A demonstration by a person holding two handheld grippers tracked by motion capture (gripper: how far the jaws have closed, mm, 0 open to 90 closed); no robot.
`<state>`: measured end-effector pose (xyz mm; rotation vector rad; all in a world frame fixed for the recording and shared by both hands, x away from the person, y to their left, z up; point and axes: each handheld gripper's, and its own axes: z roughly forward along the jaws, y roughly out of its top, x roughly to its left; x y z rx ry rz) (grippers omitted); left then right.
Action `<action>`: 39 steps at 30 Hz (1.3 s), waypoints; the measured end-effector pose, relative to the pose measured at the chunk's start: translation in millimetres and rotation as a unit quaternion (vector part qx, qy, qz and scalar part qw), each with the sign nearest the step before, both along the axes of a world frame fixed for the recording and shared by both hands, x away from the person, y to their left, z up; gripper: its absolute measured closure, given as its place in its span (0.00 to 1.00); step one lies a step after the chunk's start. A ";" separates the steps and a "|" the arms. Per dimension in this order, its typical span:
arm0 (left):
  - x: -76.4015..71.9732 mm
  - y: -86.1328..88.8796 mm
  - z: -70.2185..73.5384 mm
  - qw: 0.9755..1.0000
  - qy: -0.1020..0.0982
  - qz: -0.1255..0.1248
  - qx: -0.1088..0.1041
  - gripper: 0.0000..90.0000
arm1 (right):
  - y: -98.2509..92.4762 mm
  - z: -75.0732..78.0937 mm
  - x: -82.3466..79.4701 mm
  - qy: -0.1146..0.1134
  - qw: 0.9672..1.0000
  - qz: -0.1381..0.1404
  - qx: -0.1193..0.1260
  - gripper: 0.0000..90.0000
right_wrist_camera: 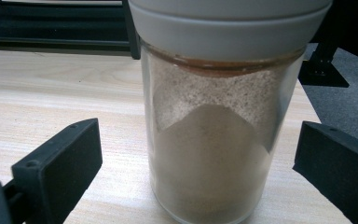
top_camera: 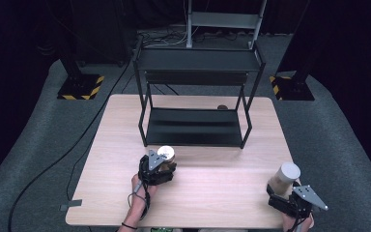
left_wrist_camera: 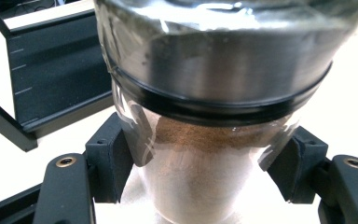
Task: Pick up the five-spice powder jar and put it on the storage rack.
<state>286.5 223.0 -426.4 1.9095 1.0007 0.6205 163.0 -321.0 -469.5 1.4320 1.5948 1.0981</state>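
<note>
Left gripper point(top_camera: 160, 163) clamps a silver-lidded jar point(top_camera: 166, 153) at frame center, just below the black rack point(top_camera: 193, 126). Right gripper point(top_camera: 284, 192), jaws wide, flanks a white-lidded jar point(top_camera: 284, 178) lower right, nr the table point(top_camera: 212, 203) edge; grey carpet around.

Lab: dark curtains, hazard-striped stands point(top_camera: 79, 87).

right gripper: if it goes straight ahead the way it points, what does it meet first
The white-lidded jar of powder, standing between the open jaws of the right gripper; its pads are not touching it, and the black rack lies well beyond.

No legible text or labels
</note>
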 end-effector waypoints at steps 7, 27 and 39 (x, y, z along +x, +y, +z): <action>6.8 1.0 4.5 1.000 -0.001 -0.005 0.004 0.35 | -0.1 0.0 0.1 0.000 1.000 0.000 0.001 0.00; 27.5 -0.4 12.7 1.000 0.000 -0.011 0.008 0.35 | -0.2 0.1 0.1 0.000 1.000 0.000 0.001 0.00; 37.6 -3.9 16.3 1.000 0.001 -0.013 0.011 0.35 | -0.4 0.2 0.2 0.001 1.000 0.000 0.001 0.00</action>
